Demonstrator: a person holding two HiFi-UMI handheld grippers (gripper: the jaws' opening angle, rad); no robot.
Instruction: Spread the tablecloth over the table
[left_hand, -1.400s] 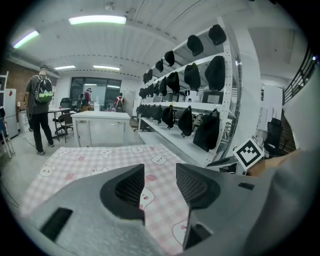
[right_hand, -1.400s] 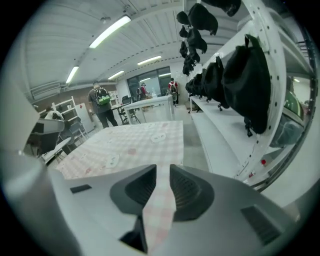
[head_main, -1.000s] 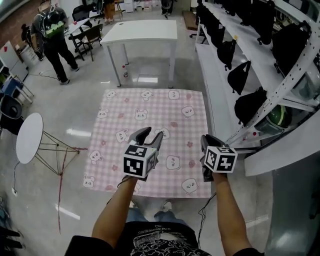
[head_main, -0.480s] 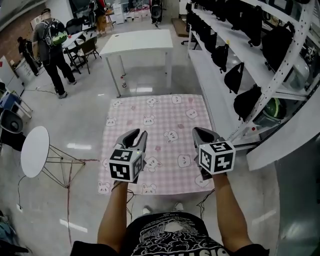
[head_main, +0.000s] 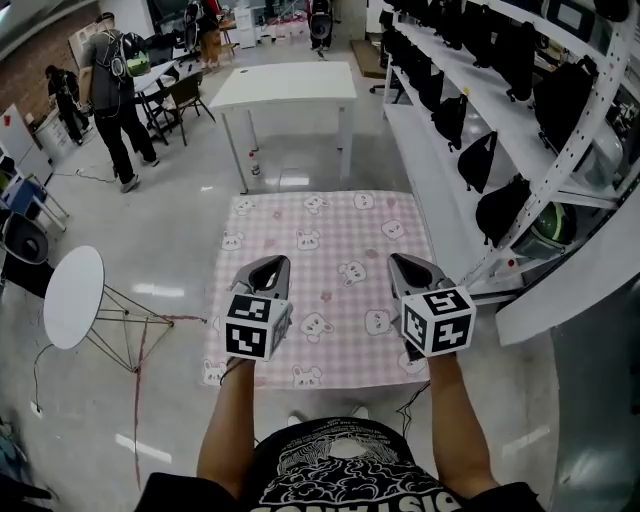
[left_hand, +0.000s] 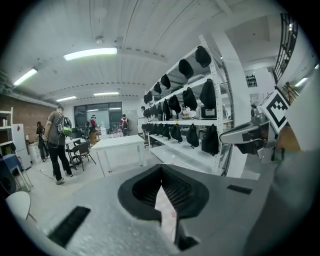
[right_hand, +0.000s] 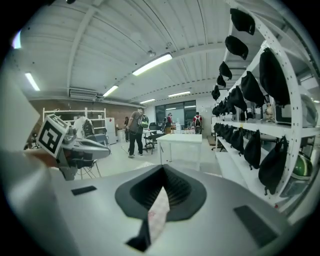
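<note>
As left gripper (head_main: 268, 264), jaws just closed, and right gripper (head_main: 408, 264) pinch the pink checked fabric tablecloth (head_main: 330, 235), grasping seems done.
Next, it needs lifting over the white rectangular table (head_main: 285, 85) beyond.

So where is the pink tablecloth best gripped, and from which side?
Probably its near edge, one pinch toward each corner, from the person's side: the tablecloth is thin and spread flat, so only an edge offers a fold. The left tool and right tool are shut on it.

In both gripper views the closed jaws hide all but a sliver of tablecloth (left_hand: 165, 212).
</note>
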